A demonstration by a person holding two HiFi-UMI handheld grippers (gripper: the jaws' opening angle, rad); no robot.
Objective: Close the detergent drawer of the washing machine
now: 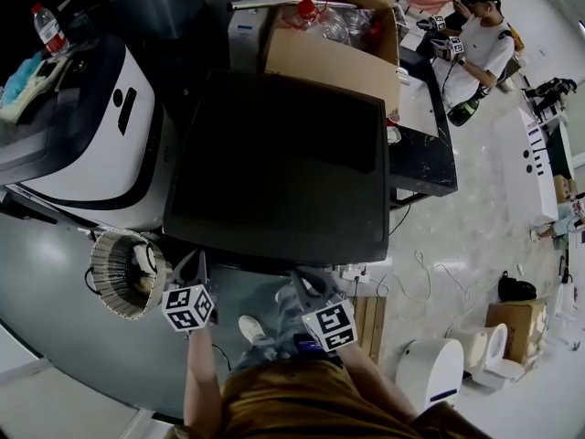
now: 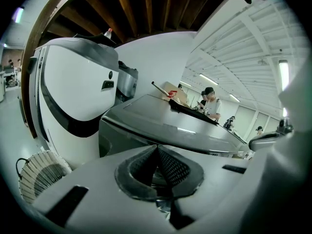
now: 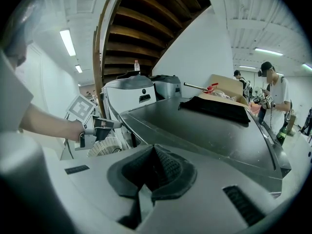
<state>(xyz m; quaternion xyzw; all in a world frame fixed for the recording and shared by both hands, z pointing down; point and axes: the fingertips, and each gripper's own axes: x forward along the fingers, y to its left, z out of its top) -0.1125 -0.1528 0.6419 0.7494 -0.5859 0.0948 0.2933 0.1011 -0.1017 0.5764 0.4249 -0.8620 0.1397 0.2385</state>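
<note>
The left gripper [image 2: 157, 165] and right gripper [image 3: 152, 169] both have jaws pressed together, holding nothing. The washing machine [image 1: 274, 163] sits just ahead.

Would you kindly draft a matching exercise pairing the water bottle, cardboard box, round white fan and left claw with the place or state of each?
1 water bottle
2 cardboard box
3 round white fan
4 left claw

A shut, nothing in it
B on the floor beside the washing machine
C on top of the white appliance
D beyond the washing machine's far edge

Pairs: 1-C, 2-D, 3-B, 4-A
</note>
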